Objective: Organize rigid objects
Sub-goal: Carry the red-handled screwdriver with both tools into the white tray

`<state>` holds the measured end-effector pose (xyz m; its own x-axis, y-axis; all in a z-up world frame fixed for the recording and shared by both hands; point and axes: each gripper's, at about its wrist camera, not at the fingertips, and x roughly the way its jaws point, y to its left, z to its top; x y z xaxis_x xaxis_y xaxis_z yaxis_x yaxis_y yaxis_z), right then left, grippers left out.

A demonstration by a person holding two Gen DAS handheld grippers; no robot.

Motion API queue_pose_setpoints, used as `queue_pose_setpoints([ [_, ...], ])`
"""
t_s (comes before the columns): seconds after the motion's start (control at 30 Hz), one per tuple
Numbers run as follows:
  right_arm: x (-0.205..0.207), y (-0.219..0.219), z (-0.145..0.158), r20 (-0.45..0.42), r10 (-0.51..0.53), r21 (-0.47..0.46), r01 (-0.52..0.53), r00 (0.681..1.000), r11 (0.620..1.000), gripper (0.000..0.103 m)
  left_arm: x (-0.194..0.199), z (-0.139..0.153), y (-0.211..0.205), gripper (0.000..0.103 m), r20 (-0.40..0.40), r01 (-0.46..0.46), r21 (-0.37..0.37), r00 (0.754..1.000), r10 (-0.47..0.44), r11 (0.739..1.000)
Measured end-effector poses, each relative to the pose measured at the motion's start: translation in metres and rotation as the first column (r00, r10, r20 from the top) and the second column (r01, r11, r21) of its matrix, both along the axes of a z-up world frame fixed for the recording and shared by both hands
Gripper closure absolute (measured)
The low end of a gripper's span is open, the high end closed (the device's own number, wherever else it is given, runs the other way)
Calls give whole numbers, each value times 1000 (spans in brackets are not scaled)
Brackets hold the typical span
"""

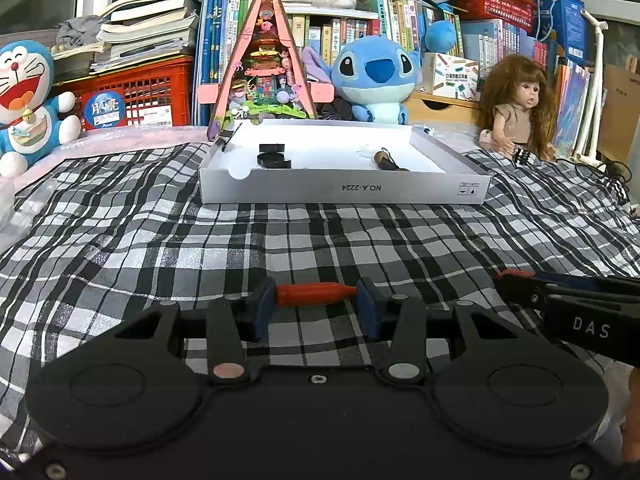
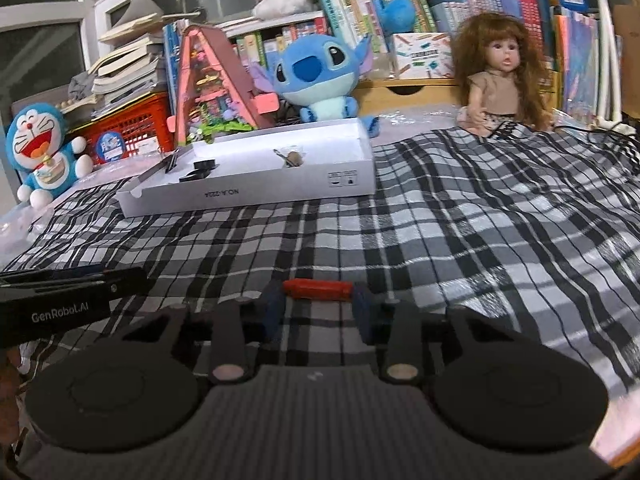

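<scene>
1. While I hold both grippers low over the checked cloth [image 1: 320, 236], my left gripper [image 1: 316, 295] sits level, its blue pads clamped on the ends of a red cylinder with one tapered tip [image 1: 316, 294].
2. My right gripper [image 2: 318, 291] is pitched slightly, and its jaws likewise pinch a red cylinder [image 2: 318, 289] crosswise between them.
3. Each gripper shows at the edge of the other's view, so they are side by side.
4. Ahead lies a shallow white cardboard tray [image 1: 344, 191] marked NO.A-2224, holding black round discs [image 1: 273, 156] and a small brown wooden piece [image 1: 385, 159].
5. Behind it stand a Stitch plush [image 1: 374, 76] and a long-haired doll [image 1: 518, 106].
</scene>
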<state>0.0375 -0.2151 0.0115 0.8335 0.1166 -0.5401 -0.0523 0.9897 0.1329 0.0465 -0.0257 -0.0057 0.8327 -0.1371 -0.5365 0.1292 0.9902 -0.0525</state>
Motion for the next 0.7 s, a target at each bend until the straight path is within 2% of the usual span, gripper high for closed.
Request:
queue_pose_setpoints([
  [0.07,1,3,0,3,6,4,-6,1000,1000,53,0,0,0,61,0,0,3,1000,0,1000],
  [0.13,1,5,1,6,11,0,-11,1000,1000,44,0,-1,0,61,2,-2,5,1000,2,1000],
  [0.27,3,10,2,10,1,-15,-1,1000,1000,38,1,-1,1,61,3,-9,2,1000,9,1000],
  [0.43,7,15,2,16,-1,-34,1,1000,999,37,1,-3,1,61,-1,-15,6,1000,15,1000],
  [0.7,2,24,2,43,73,-156,-65,996,986,36,-1,-3,3,51,8,-21,6,1000,21,1000],
])
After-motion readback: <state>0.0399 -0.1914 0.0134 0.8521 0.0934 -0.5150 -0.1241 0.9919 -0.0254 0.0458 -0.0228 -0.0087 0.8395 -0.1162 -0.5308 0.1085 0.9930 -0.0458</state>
